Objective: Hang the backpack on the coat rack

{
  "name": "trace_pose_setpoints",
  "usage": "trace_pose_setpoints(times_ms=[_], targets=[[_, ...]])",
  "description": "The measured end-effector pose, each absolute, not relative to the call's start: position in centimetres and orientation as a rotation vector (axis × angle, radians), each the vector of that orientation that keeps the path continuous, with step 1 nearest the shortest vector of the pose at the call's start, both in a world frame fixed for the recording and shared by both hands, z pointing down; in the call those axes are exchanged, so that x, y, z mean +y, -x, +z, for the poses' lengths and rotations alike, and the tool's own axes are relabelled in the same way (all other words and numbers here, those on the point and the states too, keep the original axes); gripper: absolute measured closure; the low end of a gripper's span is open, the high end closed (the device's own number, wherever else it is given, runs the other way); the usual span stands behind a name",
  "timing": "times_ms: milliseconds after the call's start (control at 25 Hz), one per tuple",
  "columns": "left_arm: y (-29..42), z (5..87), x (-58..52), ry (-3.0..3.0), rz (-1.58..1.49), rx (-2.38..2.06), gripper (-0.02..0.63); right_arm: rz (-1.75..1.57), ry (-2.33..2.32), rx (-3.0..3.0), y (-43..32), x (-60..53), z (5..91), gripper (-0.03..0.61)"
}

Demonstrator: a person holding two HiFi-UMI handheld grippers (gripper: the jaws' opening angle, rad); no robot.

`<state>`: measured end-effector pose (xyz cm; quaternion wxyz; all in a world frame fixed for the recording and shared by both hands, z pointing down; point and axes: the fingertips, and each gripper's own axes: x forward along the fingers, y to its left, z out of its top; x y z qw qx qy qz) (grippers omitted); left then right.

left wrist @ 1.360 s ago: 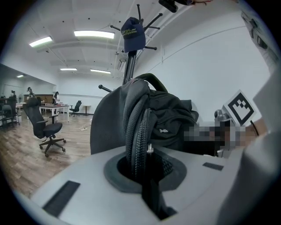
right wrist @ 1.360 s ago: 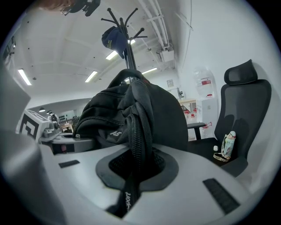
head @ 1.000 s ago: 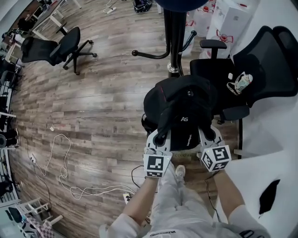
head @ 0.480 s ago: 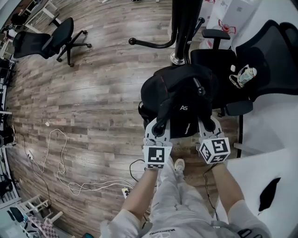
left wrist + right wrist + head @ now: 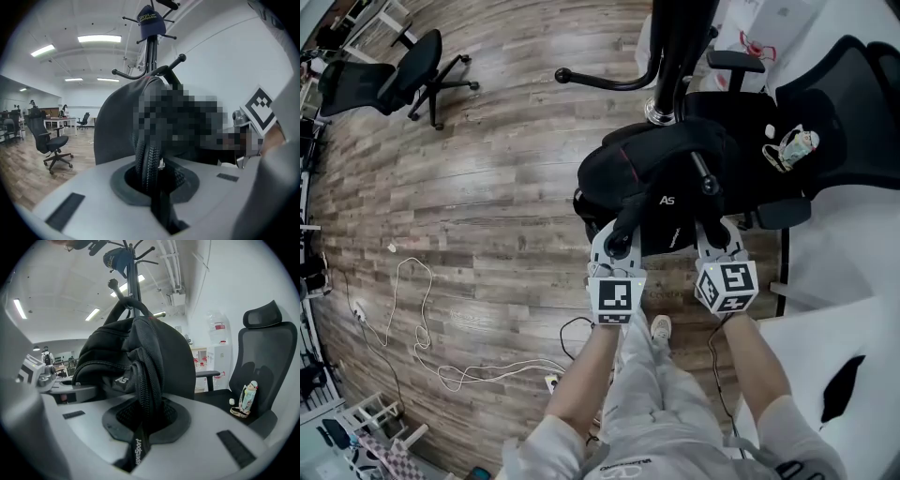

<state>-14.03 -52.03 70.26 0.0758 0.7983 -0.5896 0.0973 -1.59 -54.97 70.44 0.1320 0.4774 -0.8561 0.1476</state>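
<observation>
The black backpack (image 5: 661, 183) hangs in the air between my two grippers, just in front of the coat rack's pole (image 5: 675, 56). My left gripper (image 5: 617, 246) is shut on one shoulder strap (image 5: 149, 164), which runs up out of its jaws. On the other side, my right gripper (image 5: 719, 239) is shut on a second strap (image 5: 145, 399) printed with white lettering. Seen from the grippers, the coat rack (image 5: 150, 51) rises behind the bag, with a dark blue cap (image 5: 151, 21) on its top hooks. A curved hook (image 5: 117, 289) juts out just above the backpack (image 5: 136, 352).
A black office chair (image 5: 825, 122) stands close on the right, with a small doll (image 5: 789, 148) on its seat. Another chair (image 5: 412, 70) is far left on the wooden floor. White cables (image 5: 422, 319) lie on the floor at the left. White boxes (image 5: 769, 28) sit behind the rack.
Both grippers have carried the backpack a little nearer to the coat rack's pole and lower. Both grips on the straps stay the same.
</observation>
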Motion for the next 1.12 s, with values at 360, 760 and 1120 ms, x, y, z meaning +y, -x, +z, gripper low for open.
trace_pose_setpoints(times_ms=[360,760,1120], targets=[[13.8,72.7,-51.6,-2.429,0.477,-1.794,0.554,0.374,-1.414,-2.419,1.2,-54.2,72.3,0.541],[13.0,72.0,-50.3,-2.48,0.438,-1.785,0.469,0.313,-1.455,-2.41,-0.6,-52.8,72.3,0.465],[13.1,71.1,-46.2,-2.402,0.477,-1.874,0.462,0.373,-1.479,-2.404,-4.0,-47.0,71.8,0.463]])
